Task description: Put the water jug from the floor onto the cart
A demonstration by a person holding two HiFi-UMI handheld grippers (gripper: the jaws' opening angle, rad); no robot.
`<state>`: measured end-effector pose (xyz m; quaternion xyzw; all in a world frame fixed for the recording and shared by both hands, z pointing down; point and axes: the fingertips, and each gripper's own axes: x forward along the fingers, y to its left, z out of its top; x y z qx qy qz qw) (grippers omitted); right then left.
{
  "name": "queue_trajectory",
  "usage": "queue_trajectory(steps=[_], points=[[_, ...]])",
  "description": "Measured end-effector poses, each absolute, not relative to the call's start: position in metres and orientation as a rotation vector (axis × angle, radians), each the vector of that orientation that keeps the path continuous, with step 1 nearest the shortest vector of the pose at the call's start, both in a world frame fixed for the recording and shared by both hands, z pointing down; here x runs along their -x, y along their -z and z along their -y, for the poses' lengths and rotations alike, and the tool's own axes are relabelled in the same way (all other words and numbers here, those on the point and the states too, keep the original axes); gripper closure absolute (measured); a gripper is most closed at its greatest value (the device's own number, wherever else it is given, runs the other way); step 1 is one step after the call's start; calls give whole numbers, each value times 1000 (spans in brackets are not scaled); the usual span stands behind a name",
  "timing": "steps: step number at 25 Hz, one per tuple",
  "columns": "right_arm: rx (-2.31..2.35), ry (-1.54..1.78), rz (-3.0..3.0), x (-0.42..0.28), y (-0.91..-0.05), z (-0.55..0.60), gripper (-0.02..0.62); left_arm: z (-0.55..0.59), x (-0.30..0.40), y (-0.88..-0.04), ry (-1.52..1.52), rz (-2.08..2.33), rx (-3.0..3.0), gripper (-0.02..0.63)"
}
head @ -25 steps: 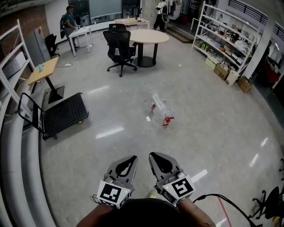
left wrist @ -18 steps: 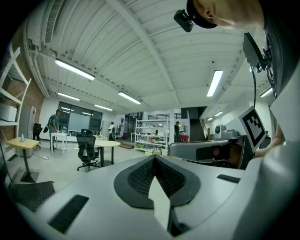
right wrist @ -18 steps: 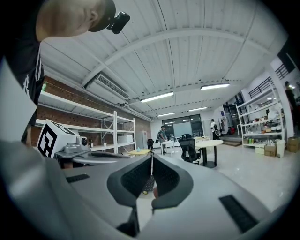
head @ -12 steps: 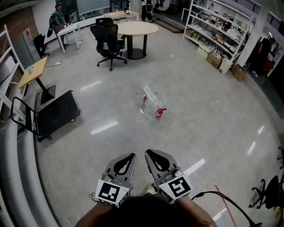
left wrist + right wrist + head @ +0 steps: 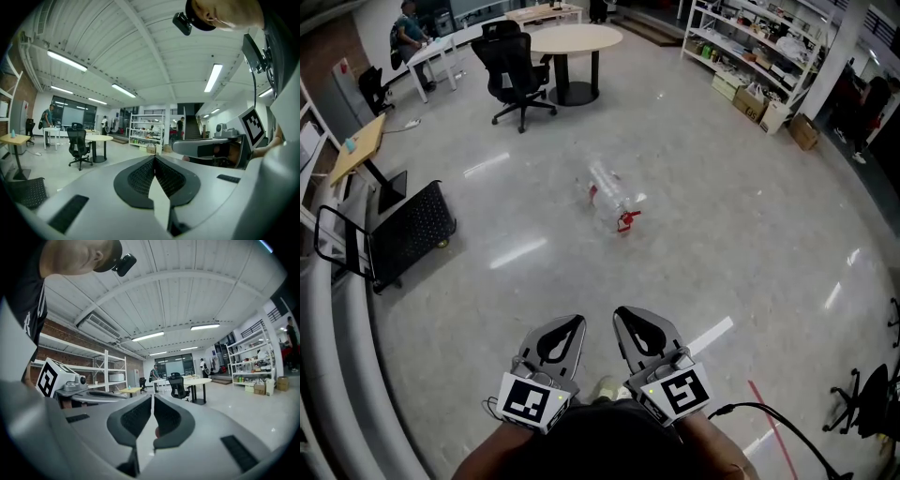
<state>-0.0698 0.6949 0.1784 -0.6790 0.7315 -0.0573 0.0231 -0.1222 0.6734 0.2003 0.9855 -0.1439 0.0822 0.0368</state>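
The clear water jug (image 5: 607, 195) lies on its side on the grey floor, its red cap (image 5: 626, 221) toward me. The black flat cart (image 5: 405, 234) stands at the left, its handle bar (image 5: 333, 246) upright at its near end. My left gripper (image 5: 568, 328) and right gripper (image 5: 632, 322) are held side by side at the bottom of the head view, well short of the jug. Both are shut and hold nothing. In the left gripper view the left gripper (image 5: 153, 157) has its jaws meeting at the tip. The right gripper (image 5: 152, 398) shows the same in its own view.
A round table (image 5: 574, 37) and a black office chair (image 5: 512, 58) stand beyond the jug. Storage shelves (image 5: 750, 47) line the back right. A wooden desk (image 5: 354, 145) is at the left by the cart. White tape (image 5: 711, 334) marks the floor near my right gripper.
I have moved across the floor with both grippers side by side. The jug, cart and table now sit higher and further left in the head view. The jaws have not changed.
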Motion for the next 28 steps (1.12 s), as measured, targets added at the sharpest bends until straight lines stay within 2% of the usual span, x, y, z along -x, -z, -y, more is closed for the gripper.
queue_trajectory(steps=[11,22,28], points=[[2148,286,-2190,-14,-203,-642,591,-608,39,-210,-294,359,-3033,601],[2304,360,-2046,-114,-229,-446,591,-412,-72,-227,-246,137,-3083,601],[2373,345,-1965,-169,-228,-379,591,-345,-132,-225,-240,4,-3132,601]])
